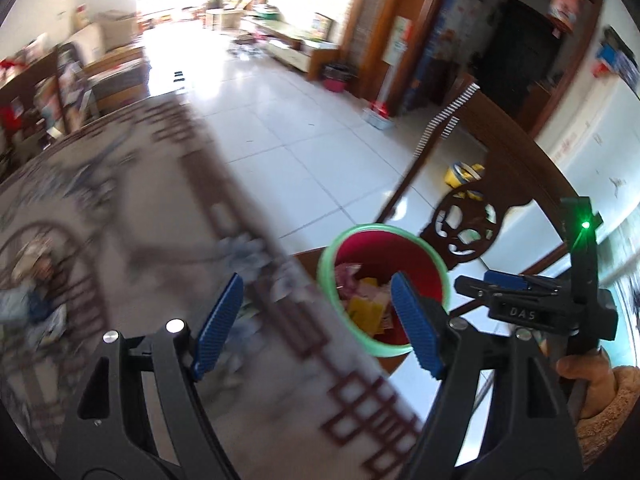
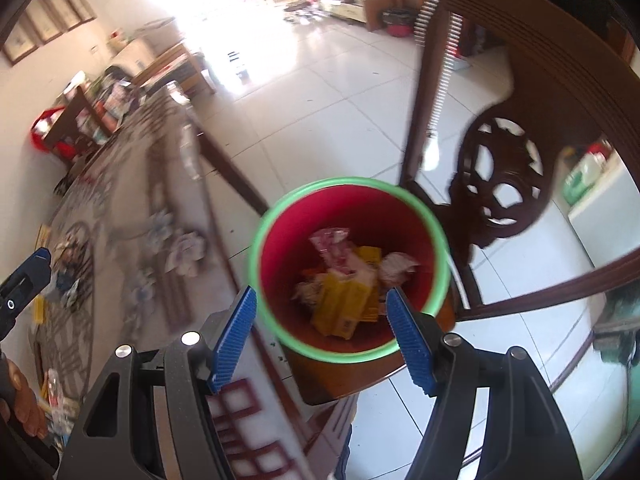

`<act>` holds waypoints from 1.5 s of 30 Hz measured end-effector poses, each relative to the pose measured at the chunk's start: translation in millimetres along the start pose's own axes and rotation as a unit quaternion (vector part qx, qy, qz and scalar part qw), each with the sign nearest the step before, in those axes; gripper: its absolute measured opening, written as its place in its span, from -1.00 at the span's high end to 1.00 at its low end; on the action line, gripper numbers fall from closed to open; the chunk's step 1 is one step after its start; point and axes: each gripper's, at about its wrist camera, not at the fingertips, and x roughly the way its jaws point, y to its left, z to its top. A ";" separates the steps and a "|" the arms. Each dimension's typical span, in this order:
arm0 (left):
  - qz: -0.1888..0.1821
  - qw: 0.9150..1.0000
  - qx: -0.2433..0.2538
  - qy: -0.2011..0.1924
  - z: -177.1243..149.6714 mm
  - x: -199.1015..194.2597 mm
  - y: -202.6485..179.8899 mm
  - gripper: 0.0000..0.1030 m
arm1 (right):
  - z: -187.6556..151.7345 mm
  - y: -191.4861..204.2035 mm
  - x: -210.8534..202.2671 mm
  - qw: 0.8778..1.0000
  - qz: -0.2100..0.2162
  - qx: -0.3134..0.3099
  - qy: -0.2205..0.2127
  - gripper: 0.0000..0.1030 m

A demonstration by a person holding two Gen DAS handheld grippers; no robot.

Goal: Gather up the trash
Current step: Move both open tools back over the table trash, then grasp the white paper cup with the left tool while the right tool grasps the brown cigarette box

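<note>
wrappers [image 2: 344,292] in bin [image 2: 280,204], bin on chair [image 2: 500,184]

Left tool [image 1: 316,320] angled down, blue pads [image 1: 218,320] spread apart, nothing between. Right tool [image 2: 322,330] pitched steeper, pads [image 2: 412,344] equally parted, empty. Person's hand [image 1: 588,376] grips right tool's handle at 4 o'clock (left wrist view).

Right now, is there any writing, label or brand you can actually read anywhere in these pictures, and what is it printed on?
"DAS": pale letters on the black body of the right gripper, left wrist view.
Yellow packets in the red bin with green rim: print blurred.
Wall posters and framed pictures: too small and blurred.
</note>
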 end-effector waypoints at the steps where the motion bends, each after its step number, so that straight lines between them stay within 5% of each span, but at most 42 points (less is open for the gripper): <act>1: 0.011 1.000 -0.011 -0.004 -6.7 -9.1 10.6 -0.43 | -2.3 10.7 -0.6 1.000 0.005 -0.010 0.000 -0.28; 11: 0.074 0.994 -0.079 -0.014 -55.6 -62.4 94.5 -0.43 | -35.5 96.3 -0.5 0.996 0.032 -0.077 0.017 -0.30; 31: 0.086 0.988 -0.130 -0.020 -133.1 -139.1 211.2 -0.43 | -111.0 236.2 -3.1 0.990 0.029 -0.134 0.035 -0.41; 45: 0.156 0.970 -0.187 -0.013 -196.2 -201.1 316.9 -0.43 | -164.7 310.8 5.1 0.984 0.047 -0.163 0.057 -0.41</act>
